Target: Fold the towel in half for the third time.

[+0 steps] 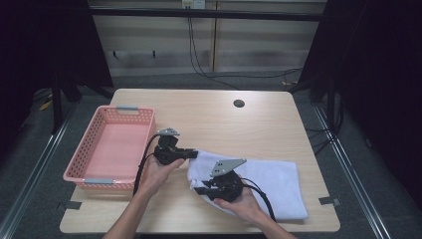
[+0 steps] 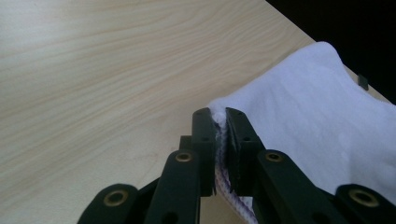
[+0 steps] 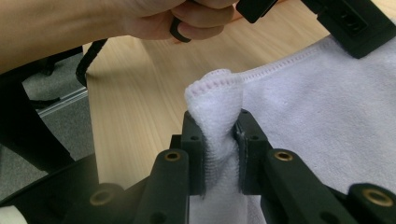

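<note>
Item: white terry-cloth towel [image 1: 268, 184], lying on the right half of the pale wood-grain bench [image 1: 219, 119], its left edge lifted off the surface

Holds: your left hand-held gripper [image 1: 193, 154] is clamped on the far left corner of the towel; the left gripper view shows the stitched hem [image 2: 222, 140] pinched thin between the pads. Your right hand-held gripper [image 1: 197, 189] is clamped on the near left corner, a thick bunched fold [image 3: 215, 121] standing up between its jaws

Nearby: pink perforated plastic basket [image 1: 107, 149], left of the towel, apart from it

Risks:
- The left hold takes very little cloth; if you pull sideways or lift fast, the hem can slide out and that corner drops
- The right hold is on a rolled wad, so the layers may creep and the fold come out crooked
- The two corners sit at unequal heights; uneven lifting will likely skew the edge
- Most of the towel rests on the bench; dragging it could wrinkle it or carry the far end over the right edge
- Your cable [image 1: 142, 169] trails near the basket rim and could snag

Hard to make out:
- Fingertips in the high view, masked by the gripper bodies and your hands
- How many layers each hold contains
- The towel's underside
</note>
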Demonstrator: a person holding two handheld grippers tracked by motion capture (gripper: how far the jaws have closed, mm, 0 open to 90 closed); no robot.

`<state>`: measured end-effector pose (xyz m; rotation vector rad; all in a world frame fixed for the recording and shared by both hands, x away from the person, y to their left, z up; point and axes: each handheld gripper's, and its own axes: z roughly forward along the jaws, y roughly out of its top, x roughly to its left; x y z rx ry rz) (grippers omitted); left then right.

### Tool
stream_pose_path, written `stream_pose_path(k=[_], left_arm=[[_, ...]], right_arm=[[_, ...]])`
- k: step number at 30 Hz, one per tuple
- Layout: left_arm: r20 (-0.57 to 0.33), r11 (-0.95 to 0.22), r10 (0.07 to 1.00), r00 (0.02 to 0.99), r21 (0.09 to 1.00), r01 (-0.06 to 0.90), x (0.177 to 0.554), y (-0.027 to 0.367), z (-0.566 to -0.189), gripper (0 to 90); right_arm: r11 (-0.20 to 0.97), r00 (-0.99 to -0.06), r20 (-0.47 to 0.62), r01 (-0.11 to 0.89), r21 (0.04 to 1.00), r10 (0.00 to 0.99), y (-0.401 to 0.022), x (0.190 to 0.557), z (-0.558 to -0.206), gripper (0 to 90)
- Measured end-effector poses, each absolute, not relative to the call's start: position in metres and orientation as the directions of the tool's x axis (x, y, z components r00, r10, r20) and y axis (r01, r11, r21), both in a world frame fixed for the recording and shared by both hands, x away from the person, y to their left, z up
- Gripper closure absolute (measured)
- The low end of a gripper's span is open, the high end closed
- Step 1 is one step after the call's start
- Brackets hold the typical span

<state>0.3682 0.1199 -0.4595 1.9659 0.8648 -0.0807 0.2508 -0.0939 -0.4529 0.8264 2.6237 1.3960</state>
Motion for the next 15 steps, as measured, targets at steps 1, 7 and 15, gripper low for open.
stream_pose_path(k=[1,7,15], left_arm=[[-0.386,-0.293,0.545,0.744,0.743,0.601,0.368,0.121,-0.456,83.2],[-0.374,-0.279,0.554,0.744,0.759,0.589,0.369,0.135,-0.432,83.4],[-0.336,-0.258,0.588,0.735,0.784,0.565,0.368,0.156,-0.397,83.3]], right_arm=[[0.443,-0.857,0.194,0.426,0.789,0.477,-0.092,0.251,-0.451,76.8],[0.418,-0.869,0.179,0.391,0.820,0.461,-0.081,0.254,-0.431,76.7],[0.382,-0.890,0.142,0.324,0.866,0.433,-0.068,0.258,-0.393,76.8]])
